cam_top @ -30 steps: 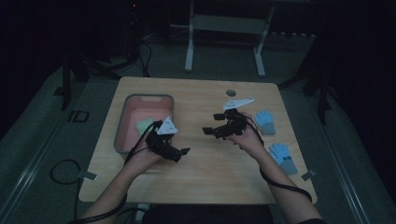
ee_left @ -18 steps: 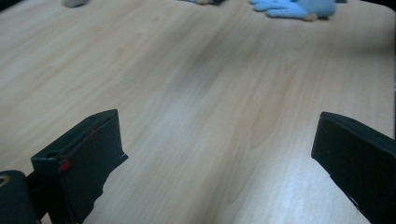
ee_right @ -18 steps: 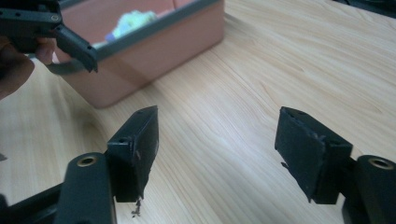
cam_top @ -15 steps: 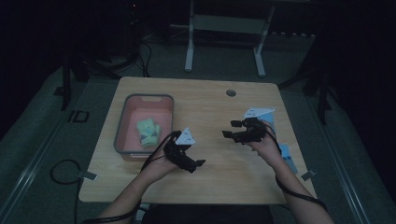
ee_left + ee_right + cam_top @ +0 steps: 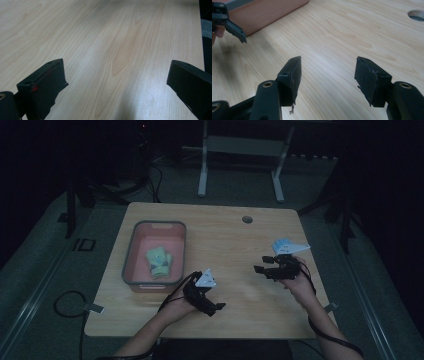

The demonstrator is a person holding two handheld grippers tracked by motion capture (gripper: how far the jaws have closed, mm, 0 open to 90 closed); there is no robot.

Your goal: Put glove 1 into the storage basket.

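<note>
My left gripper (image 5: 216,309) is low over the table's near middle, just right of the red tray (image 5: 131,255). Its jaws stand wide open over bare wood in the left gripper view (image 5: 117,66). My right gripper (image 5: 261,265) is at the right side, pointing left. Its jaws have just been closing, with a gap left and nothing but table between them (image 5: 329,61). A pale green bundle (image 5: 159,261) lies in the tray. A light blue piece (image 5: 281,243) lies just behind the right gripper.
The wooden table (image 5: 225,240) has a round cable hole (image 5: 247,219) at the back right. The tray's wall (image 5: 267,12) and the left gripper's jaw tip (image 5: 234,27) appear far off in the right gripper view. Cables trail from both grippers towards the near edge.
The left gripper has moved right and down towards the near edge, away from the tray. The right gripper has shifted right across the table, in front of the blue pieces.
</note>
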